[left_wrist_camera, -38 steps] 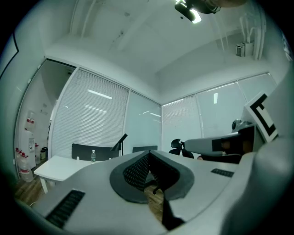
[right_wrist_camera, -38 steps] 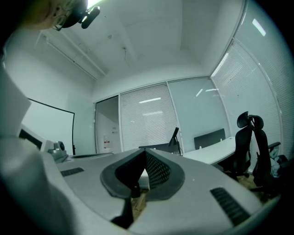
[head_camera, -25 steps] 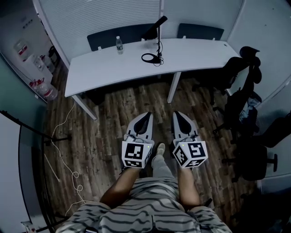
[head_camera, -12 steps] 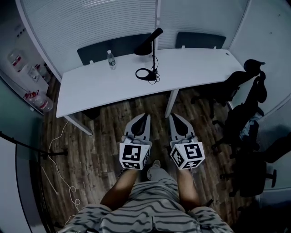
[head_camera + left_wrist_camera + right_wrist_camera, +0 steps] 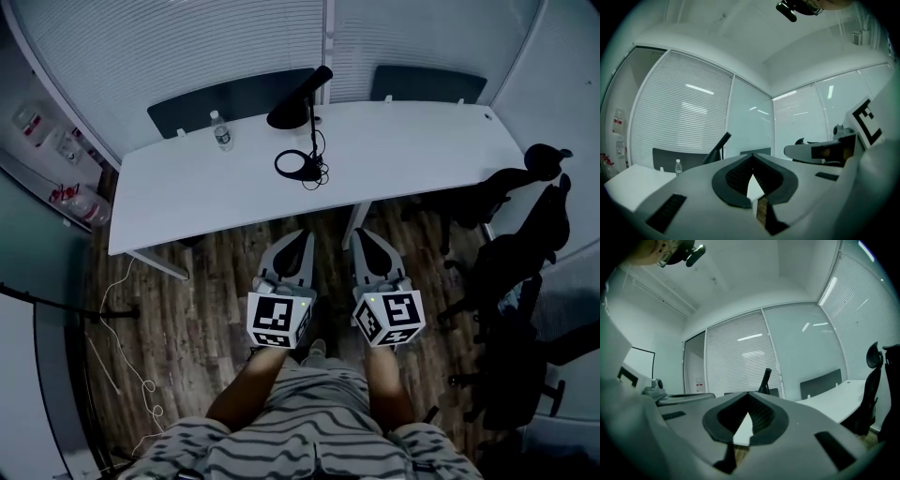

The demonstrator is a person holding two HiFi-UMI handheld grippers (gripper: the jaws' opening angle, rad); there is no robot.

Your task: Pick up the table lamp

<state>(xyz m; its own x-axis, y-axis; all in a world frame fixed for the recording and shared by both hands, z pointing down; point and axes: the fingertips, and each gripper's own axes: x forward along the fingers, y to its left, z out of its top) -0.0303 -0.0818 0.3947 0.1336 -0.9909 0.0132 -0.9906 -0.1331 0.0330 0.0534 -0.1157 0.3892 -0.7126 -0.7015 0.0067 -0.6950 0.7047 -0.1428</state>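
Observation:
The black table lamp [image 5: 300,141] stands on the white desk [image 5: 422,150], its ring-shaped base [image 5: 298,167] near the desk's middle and its slanted head [image 5: 298,101] over the back edge. My left gripper [image 5: 301,235] and right gripper [image 5: 362,234] are held side by side over the wooden floor, short of the desk's front edge, both pointing level at it. Both are shut and hold nothing. In the left gripper view the lamp [image 5: 717,149] shows just above the shut left gripper [image 5: 751,157]. The lamp [image 5: 765,379] rises behind the shut right gripper [image 5: 747,394] in the right gripper view.
A clear water bottle [image 5: 221,131] stands on the desk left of the lamp. Dark partition panels [image 5: 230,94] line the desk's back. Black office chairs [image 5: 511,272] crowd the right side. A shelf with bottles [image 5: 66,183] and a loose cable [image 5: 127,328] lie at the left.
The desk and lamp have come nearer and lower in the head view as the person walks towards them. Both grippers travel along, shut and side by side.

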